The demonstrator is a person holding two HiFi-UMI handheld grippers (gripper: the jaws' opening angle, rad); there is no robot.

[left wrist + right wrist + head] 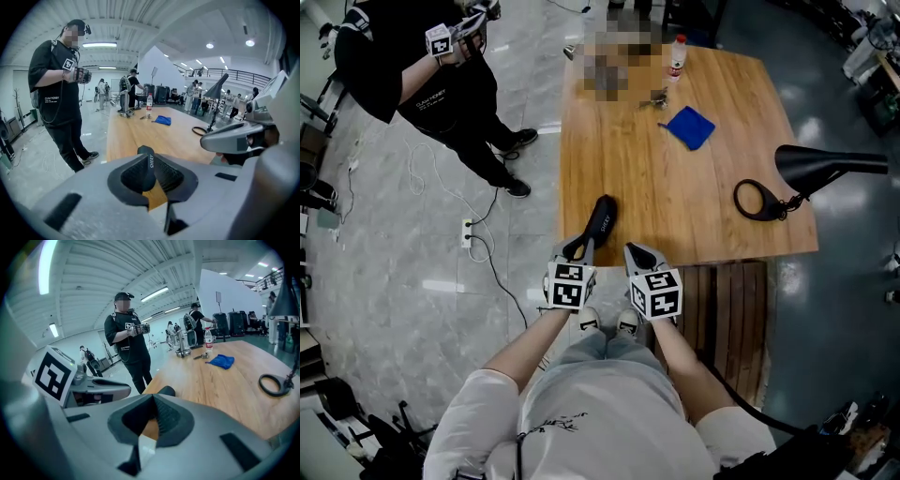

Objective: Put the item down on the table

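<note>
So the left gripper (578, 249) (146, 174) is clamped on a long black item (602, 218) (146, 161). Its pads squeeze both sides of the near end, and the white lettering on the edge shows in the left gripper view. The item sits over the near-left corner of the wooden table (694, 202), pointing away from the person; can't tell if it's actually resting on the wood. The right gripper (639, 256) (152, 404) is just beside the left one at the table's near edge, jaws pressed together with nothing between them. Farther back on the table there's a blue cloth (690, 127), a bottle (677, 56) and a black desk lamp (820, 167).
</note>
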